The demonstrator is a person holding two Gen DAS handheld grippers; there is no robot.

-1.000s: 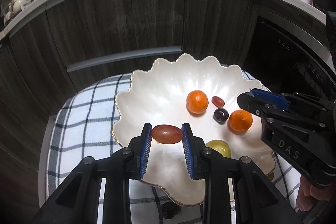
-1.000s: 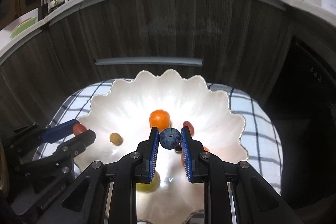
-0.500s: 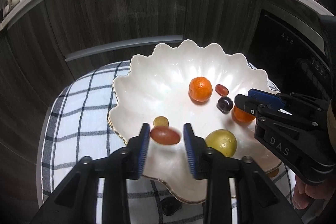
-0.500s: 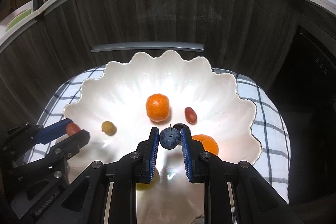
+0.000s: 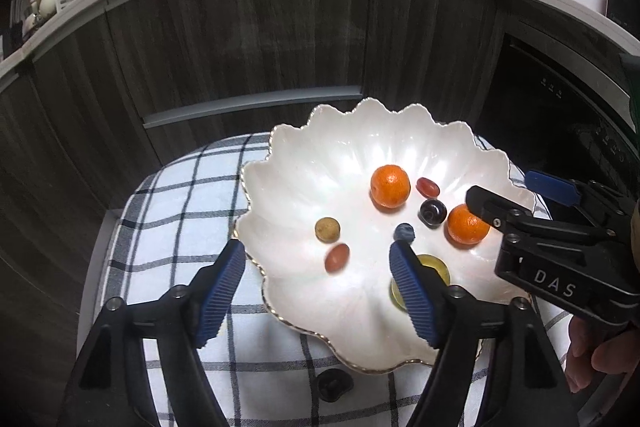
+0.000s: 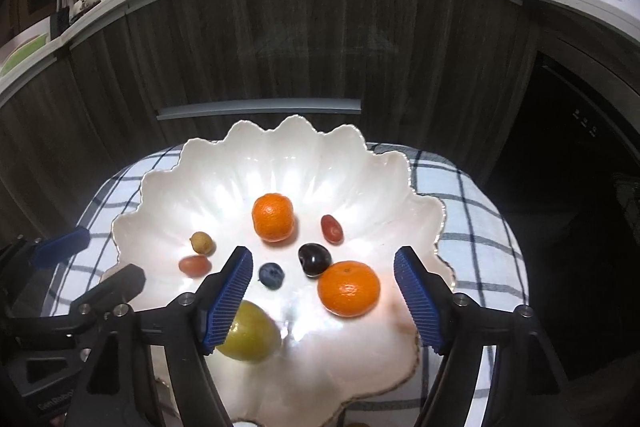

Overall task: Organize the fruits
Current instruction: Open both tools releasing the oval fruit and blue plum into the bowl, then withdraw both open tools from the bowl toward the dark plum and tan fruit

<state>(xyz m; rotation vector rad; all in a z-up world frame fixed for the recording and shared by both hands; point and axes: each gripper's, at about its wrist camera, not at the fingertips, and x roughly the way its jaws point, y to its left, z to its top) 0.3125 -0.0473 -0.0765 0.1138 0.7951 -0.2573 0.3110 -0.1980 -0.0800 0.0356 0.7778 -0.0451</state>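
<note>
Left claw (image 5: 316,255) and right claw (image 6: 324,263) both angle downward, jaws opening, empty.

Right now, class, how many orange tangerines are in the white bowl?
2: one tangerine near the bowl's centre, the other tangerine nearer the camera, beside the dark plum. None appears hidden.

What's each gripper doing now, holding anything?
Left gripper: opening, empty; red grape lies loose in the bowl.
Right gripper: opening, empty; blueberry released.
</note>
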